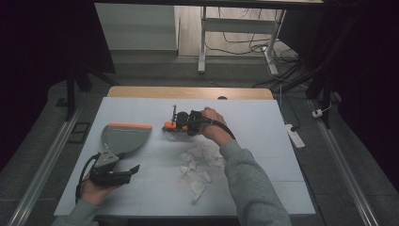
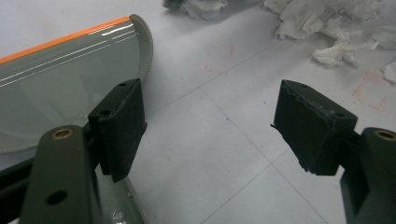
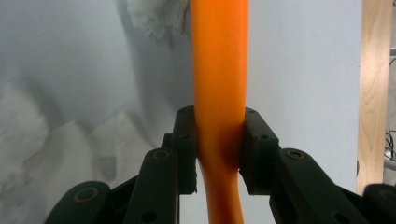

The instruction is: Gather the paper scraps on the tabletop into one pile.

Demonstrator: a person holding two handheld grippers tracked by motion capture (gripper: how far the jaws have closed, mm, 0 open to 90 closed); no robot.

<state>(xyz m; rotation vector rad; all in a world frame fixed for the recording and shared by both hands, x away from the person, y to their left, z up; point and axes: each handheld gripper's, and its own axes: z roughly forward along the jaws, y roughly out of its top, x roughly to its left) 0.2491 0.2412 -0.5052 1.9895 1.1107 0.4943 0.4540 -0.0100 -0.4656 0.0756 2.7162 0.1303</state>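
1. R gripper [image 3: 218,154]: jaws clamped on orange brush handle [image 3: 219,70], mid-tabletop [image 1: 263,117], by paper scraps [image 1: 200,162].
2. L gripper [image 2: 208,126]: jaws apart, nothing between, just beside grey dustpan [image 2: 60,79].
3. Dustpan lies flat, left of scraps.

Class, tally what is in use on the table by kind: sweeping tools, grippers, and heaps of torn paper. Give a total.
Sweeping tools: 2, the grey dustpan and the orange-handled brush.
Grippers: 2, the left gripper and the right gripper.
Heaps of torn paper: 1.
Total: 5.
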